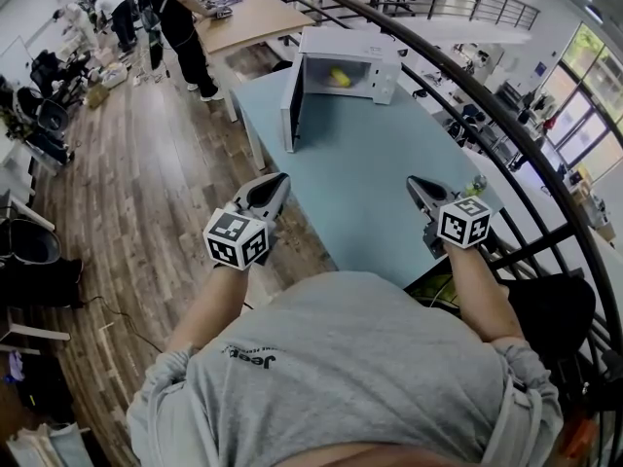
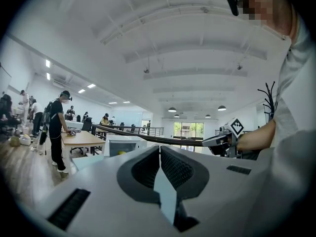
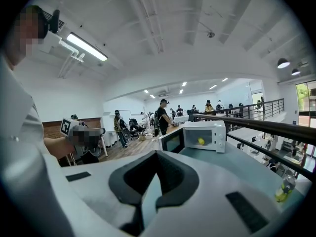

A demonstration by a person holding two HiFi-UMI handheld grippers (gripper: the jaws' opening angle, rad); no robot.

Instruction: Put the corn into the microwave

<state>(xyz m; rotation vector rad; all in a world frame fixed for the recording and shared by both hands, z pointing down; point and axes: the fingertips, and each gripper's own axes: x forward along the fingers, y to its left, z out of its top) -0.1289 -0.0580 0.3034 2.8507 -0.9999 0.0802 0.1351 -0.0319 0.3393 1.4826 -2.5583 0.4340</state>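
Yellow corn [image 1: 339,77] lies inside the white microwave [image 1: 350,61], door open.

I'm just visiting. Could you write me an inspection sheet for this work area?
Surface: pale blue table, microwave at its far end.
Job's things: white microwave oven, door open; yellow corn cob inside.
Clutter: small yellow-green bottle by the table's right edge.
Grippers: left gripper and right gripper both shut, empty, over the near edge.
Cables: thin dark cable on the wooden floor.
Surroundings: black metal railing; person at a wooden desk.
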